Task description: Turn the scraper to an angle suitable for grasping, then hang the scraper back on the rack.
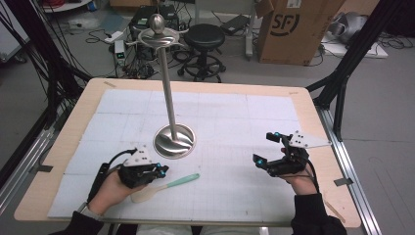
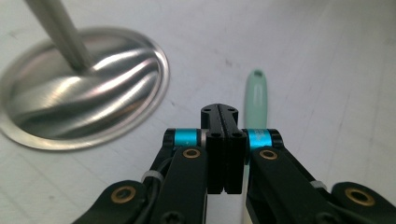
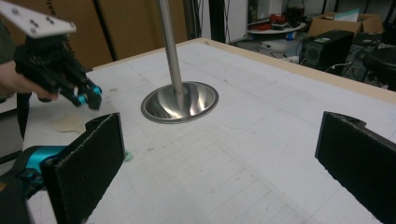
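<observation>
Spatula: mint-green handle, pale cream blade, lay flat on the white gridded mat. Blade end sat just under/behind the left gripper, handle ran out ahead of its tips toward the right gripper, well short of it.

Left gripper: jaws pressed together, nothing between them. Left gripper view had the green handle just beside the closed tips, passing under one arm; contact couldn't be told. It also showed a small hole at the handle's far end, which the high view didn't resolve.

Right gripper: jaws spread wide, empty, well apart from the spatula.

Steel stand, dished base plus upright pole, stood ahead of the left gripper. High view showed its ball top; gripper views cut the pole off. Right gripper view caught the cream blade below the left gripper.
</observation>
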